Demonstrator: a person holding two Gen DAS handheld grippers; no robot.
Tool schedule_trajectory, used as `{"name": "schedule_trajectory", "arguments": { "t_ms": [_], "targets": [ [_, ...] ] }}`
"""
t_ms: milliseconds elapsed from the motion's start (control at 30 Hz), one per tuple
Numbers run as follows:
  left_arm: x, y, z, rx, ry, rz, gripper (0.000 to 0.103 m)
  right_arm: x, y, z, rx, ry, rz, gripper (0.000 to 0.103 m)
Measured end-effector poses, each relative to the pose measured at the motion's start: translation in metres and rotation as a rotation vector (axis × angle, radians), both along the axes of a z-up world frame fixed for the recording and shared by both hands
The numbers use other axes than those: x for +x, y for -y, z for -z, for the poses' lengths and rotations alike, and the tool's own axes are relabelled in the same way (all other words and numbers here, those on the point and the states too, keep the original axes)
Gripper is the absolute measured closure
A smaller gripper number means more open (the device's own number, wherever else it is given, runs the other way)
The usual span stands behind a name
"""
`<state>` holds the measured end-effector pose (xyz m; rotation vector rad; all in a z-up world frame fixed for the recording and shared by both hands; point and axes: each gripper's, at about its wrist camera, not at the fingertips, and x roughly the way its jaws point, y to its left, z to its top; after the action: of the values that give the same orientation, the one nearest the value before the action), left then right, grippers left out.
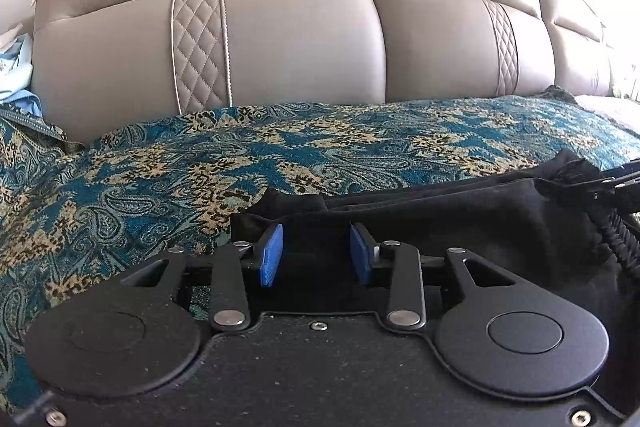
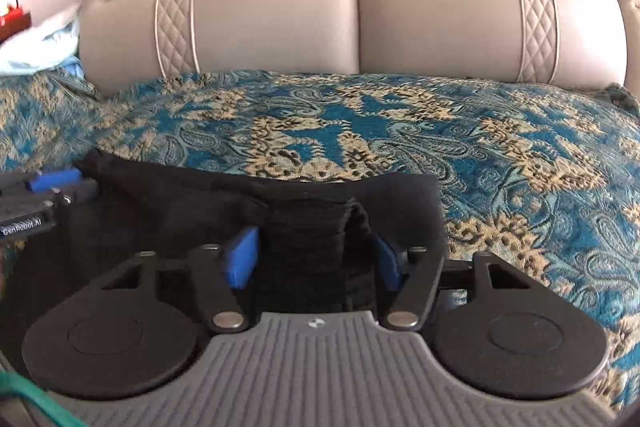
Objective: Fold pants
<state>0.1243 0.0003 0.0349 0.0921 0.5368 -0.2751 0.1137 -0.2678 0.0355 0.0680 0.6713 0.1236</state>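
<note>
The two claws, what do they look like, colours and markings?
Both claws are matte black linkages with round discs, silver rivets and blue rectangular finger pads. The left claw has a speckled black base; the right claw has a ribbed grey one. White "GenRobot.AI" lettering marks the left claw's side.

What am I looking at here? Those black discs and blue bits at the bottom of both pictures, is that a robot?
No robot: a person holds one pair of tongs in each hand, and each carries a wide-angle camera looking forward along its two blue-padded fingers. One picture is from the left tongs, the other from the right tongs. The black discs and levers belong to the tongs themselves.

Both point at a sofa covered by a teal and gold patterned throw. On it lie black pants, bunched and partly folded. Each pair of tongs stands open with cloth between its pads; the right one is around a thick ribbed band. Neither is clamped.
</note>
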Motion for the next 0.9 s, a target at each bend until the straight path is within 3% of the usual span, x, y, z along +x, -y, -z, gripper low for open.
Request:
{"name": "schedule_trajectory", "arguments": {
  "t_ms": [33,133,367,667,733,900],
  "targets": [
    [0.001,0.000,0.000,-0.005,-0.002,0.001,0.067,-0.003,-0.003,-0.001,-0.024,0.018,-0.004,0.055],
    [0.002,-0.001,0.000,-0.024,-0.009,0.008,0.067,-0.015,-0.008,-0.006,-0.085,0.079,0.002,0.059],
    [0.008,0.007,-0.001,-0.064,-0.012,0.012,0.067,-0.032,-0.023,-0.015,-0.269,0.220,0.047,0.059],
    [0.013,0.020,0.000,-0.066,0.004,0.049,0.067,-0.020,-0.005,-0.010,-0.278,0.169,0.143,0.057],
    [0.011,0.021,-0.001,-0.055,0.008,0.055,0.064,-0.019,-0.003,-0.005,-0.286,0.159,0.155,0.045],
    [0.000,0.012,-0.009,-0.109,0.017,0.063,0.051,-0.019,0.009,0.002,-0.296,0.151,0.175,0.026]
  ]
}}
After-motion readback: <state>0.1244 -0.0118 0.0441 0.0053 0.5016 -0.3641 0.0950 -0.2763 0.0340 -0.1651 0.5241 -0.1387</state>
